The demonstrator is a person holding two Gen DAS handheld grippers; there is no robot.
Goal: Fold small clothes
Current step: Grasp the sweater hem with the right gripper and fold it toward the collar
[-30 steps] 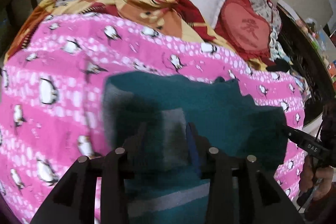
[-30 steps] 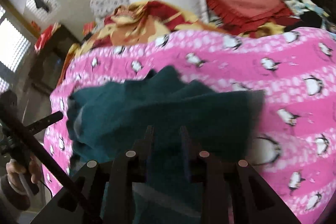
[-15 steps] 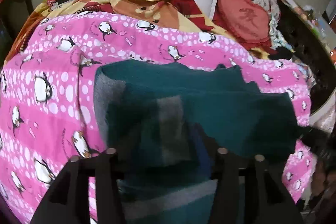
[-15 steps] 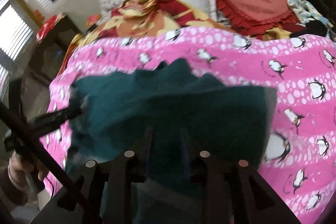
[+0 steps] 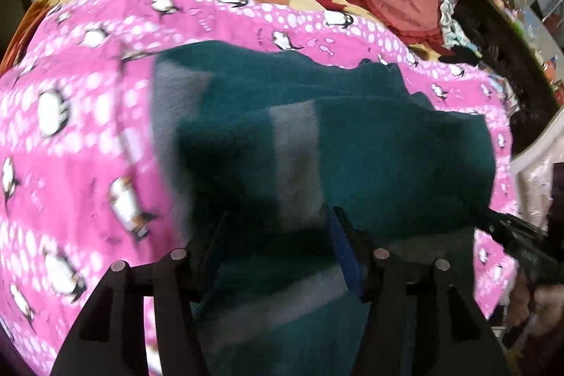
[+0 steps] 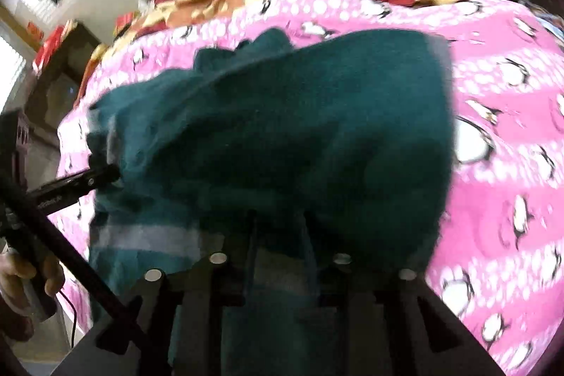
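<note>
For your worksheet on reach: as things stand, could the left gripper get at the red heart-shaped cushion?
Probably not: the left gripper is shut on the teal garment, and the heart cushion lies beyond the pink penguin blanket.

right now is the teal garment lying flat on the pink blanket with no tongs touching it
No, the left tongs and right tongs each pinch the teal garment, lifting its near edge over the pink penguin blanket.

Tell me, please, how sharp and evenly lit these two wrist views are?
Left wrist view: the teal garment and pink penguin blanket are motion-smeared, the fisheye bends the edges. Right wrist view: blur is heavier, the garment is dark, and bright window light washes out the upper left.
</note>
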